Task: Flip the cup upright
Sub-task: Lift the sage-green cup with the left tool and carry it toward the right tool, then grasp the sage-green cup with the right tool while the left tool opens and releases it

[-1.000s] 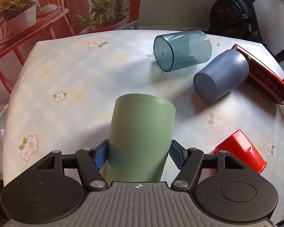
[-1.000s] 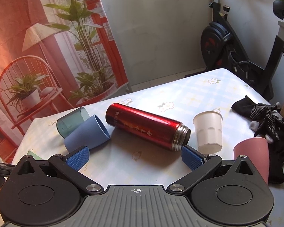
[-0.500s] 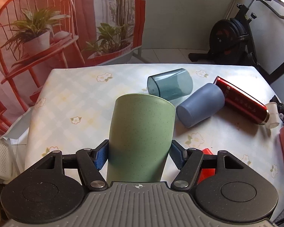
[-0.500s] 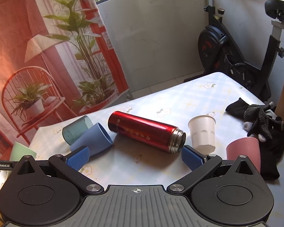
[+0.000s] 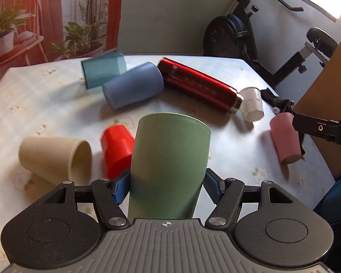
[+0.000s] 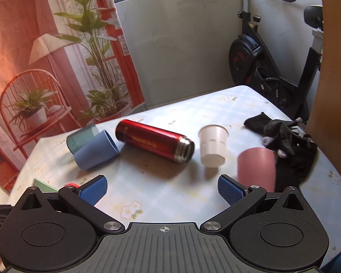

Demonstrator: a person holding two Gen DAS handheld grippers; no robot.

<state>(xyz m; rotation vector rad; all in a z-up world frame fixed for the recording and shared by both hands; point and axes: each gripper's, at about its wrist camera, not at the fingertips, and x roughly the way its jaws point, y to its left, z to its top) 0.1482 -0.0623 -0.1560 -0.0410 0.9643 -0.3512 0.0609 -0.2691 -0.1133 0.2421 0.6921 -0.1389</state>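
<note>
Desk [image 5: 45, 104] under a pale floral checked cloth; orange plant-print curtain [image 6: 45, 45] upper left, exercise bike [image 6: 268, 68] upper right against a grey wall. Left gripper [image 5: 166, 187]: blue fingers [image 5: 121, 187] clamped on the green cup [image 5: 168, 170], centre frame, lifted off the desk, its far end facing away. Right gripper [image 6: 162, 187]: fingers [image 6: 93, 188] spread wide, holding nothing, over bare cloth. Beyond, lying on their sides: teal cup [image 5: 102, 71], blue cup [image 5: 131, 86], red flask [image 5: 200, 86], beige cup [image 5: 54, 159]. Red cup [image 5: 116, 150], white cup [image 6: 212, 145], pink cup [image 6: 255, 167]; black gloves [image 6: 288, 141] at right.
</note>
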